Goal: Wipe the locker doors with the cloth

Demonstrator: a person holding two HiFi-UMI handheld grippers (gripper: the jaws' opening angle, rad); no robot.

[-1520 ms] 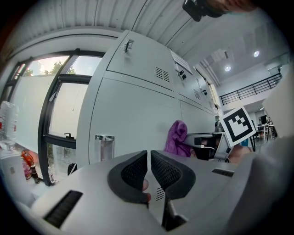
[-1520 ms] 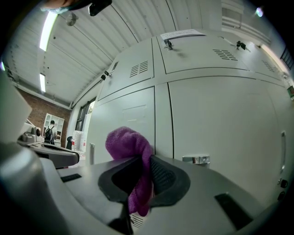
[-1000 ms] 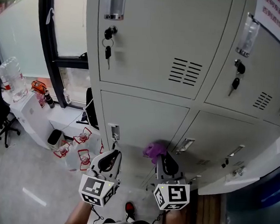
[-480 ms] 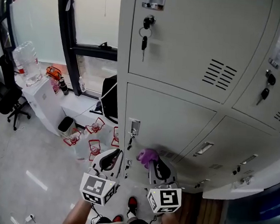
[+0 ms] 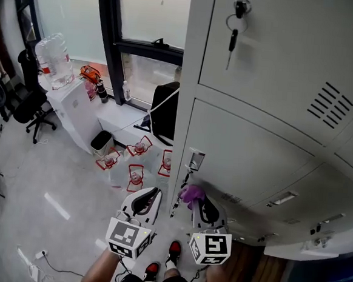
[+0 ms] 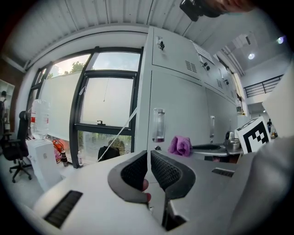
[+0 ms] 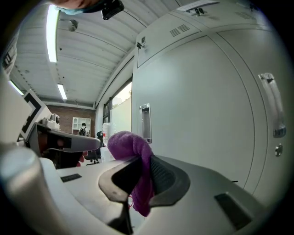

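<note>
The right gripper (image 5: 198, 201), jaws clamped on the purple cloth (image 5: 192, 193), has slid left to the lower locker door (image 5: 248, 161) edge at lower centre, so the wiping looks underway. The left gripper (image 5: 150, 196) is pinched closed, empty.

Daylight comes in through the big window (image 5: 156, 14), and the glass looks white and washed out. The grey locker doors (image 5: 267, 144) are lit evenly, with only soft shadows. A bright streak of light shines on the floor (image 5: 56, 206). The head view bends at its sides, so straight lines lean. Both gripper views are round like a fish eye, with black corners. In the right gripper view a long ceiling lamp (image 7: 51, 34) glows white, the purple cloth (image 7: 132, 143) looks sharp, and the far room behind is small and fuzzy
</note>
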